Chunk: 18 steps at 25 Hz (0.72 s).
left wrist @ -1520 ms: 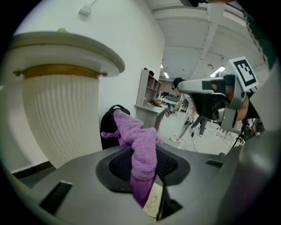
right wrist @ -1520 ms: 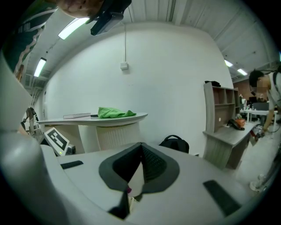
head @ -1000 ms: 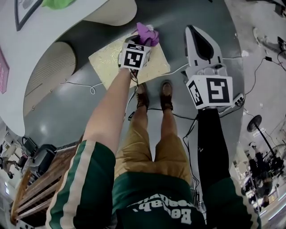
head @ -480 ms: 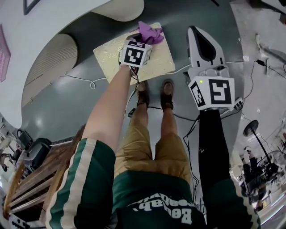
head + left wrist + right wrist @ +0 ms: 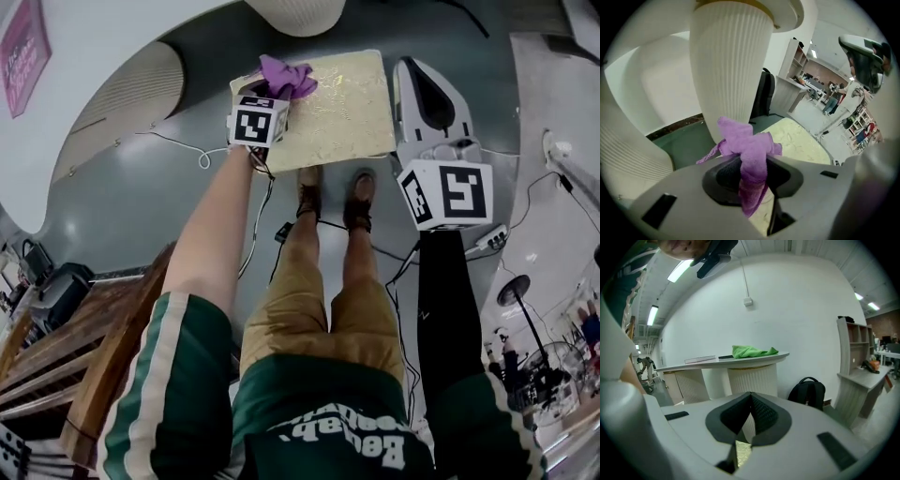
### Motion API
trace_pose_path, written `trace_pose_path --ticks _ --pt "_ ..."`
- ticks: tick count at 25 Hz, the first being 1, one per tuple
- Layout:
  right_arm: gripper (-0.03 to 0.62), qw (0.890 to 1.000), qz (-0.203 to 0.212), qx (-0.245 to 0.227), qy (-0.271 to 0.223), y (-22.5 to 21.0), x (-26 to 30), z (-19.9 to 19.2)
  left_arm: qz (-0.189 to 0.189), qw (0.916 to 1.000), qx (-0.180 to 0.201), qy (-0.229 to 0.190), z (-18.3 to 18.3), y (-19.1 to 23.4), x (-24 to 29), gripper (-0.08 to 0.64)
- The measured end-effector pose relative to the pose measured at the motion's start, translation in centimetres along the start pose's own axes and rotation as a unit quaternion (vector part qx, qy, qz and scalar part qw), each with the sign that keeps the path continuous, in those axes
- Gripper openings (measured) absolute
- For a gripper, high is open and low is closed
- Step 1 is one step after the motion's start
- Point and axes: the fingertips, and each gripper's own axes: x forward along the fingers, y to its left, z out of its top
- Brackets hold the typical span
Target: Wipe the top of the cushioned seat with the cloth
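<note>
The cushioned seat (image 5: 342,108) is a pale yellow square low on the floor ahead of my feet; it also shows pale in the left gripper view (image 5: 801,143). A purple cloth (image 5: 285,76) is bunched at the seat's left edge, pinched in my left gripper (image 5: 272,86). Close up, the cloth (image 5: 749,157) hangs down between the shut jaws of that gripper (image 5: 751,174). My right gripper (image 5: 419,86) hangs to the right of the seat, held level and aimed at the wall. Its jaws (image 5: 749,420) meet at the tips with nothing between them.
A ribbed white pedestal (image 5: 729,65) of a curved counter (image 5: 122,103) stands just beyond the seat. Cables (image 5: 192,155) trail on the grey floor. A green cloth (image 5: 752,351) lies on the counter top, a black backpack (image 5: 807,392) stands by shelving, and a wooden chair (image 5: 75,366) sits behind left.
My left gripper with the purple cloth has slid from the seat's middle to its left edge, while the head view has shifted and the seat now sits further right. The right gripper has stayed put.
</note>
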Motion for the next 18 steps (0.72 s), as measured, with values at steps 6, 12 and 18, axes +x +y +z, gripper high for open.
trace_pose_path --ticks 6,12,18 --pt "0.009 1.0 0.028 -0.011 0.006 3.2 2.0 -0.2 0.043 0.9987 -0.026 0.009 -3.9 5.9 -3.3 0.132" --pt "0.009 1.0 0.024 -0.012 0.006 3.9 2.3 0.2 0.075 0.9958 -0.033 0.04 -8.6 9.3 -5.8 0.132" --pt "0.009 1.0 0.016 -0.018 0.0 3.3 1.7 0.6 0.078 0.9952 -0.057 0.017 -8.6 9.3 -6.7 0.132"
